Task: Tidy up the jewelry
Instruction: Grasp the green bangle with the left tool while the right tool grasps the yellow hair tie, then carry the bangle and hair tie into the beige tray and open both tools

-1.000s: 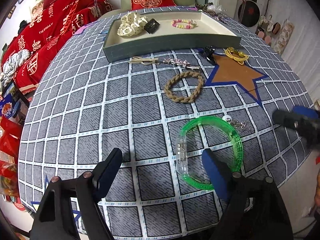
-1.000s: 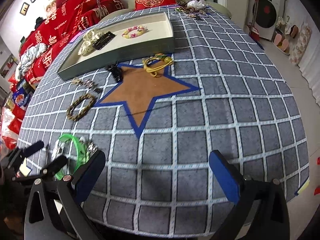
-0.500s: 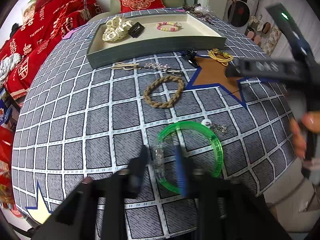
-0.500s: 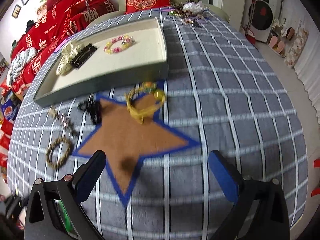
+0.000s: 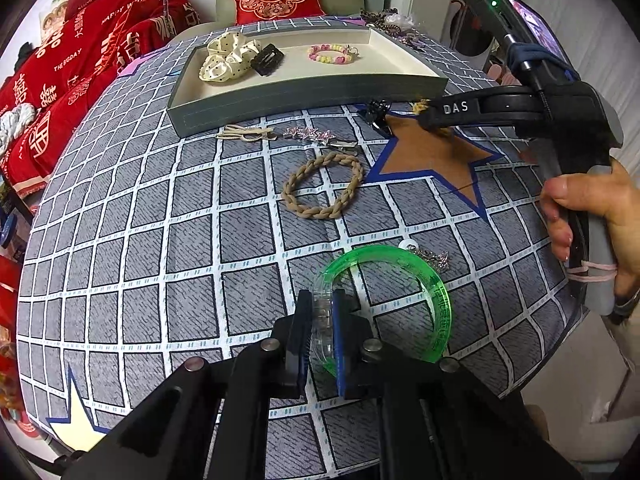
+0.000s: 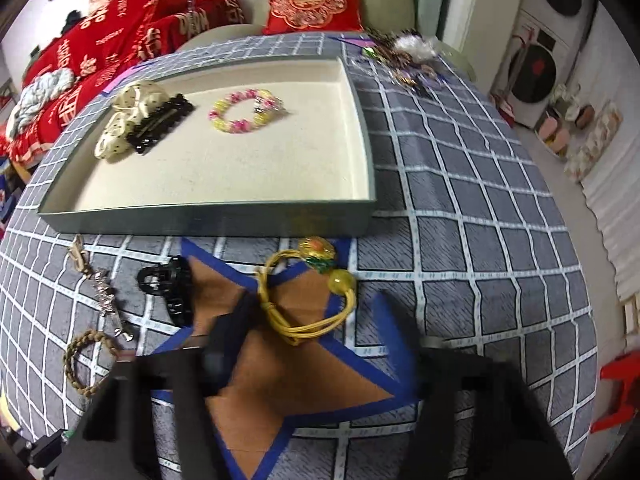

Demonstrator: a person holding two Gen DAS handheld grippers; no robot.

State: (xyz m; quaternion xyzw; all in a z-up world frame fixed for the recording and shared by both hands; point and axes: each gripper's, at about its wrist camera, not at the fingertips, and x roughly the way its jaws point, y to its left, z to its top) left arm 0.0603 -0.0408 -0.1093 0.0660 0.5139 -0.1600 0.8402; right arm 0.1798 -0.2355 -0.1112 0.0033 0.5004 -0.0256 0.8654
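My left gripper is shut on the clear section of a green plastic bangle lying near the table's front edge. My right gripper is open, its fingers on either side of a yellow hair tie with a bead, on the brown star. It also shows in the left wrist view, reaching over that star. The grey tray at the back holds a cream scrunchie, a black clip and a pink-yellow bead bracelet.
On the checked cloth lie a braided tan ring, a silver star clip, a beige clip, a black claw clip and a small silver chain. More jewelry is piled behind the tray.
My left gripper closed on the green bangle. My right gripper moved forward over the brown star and now straddles the yellow hair tie.
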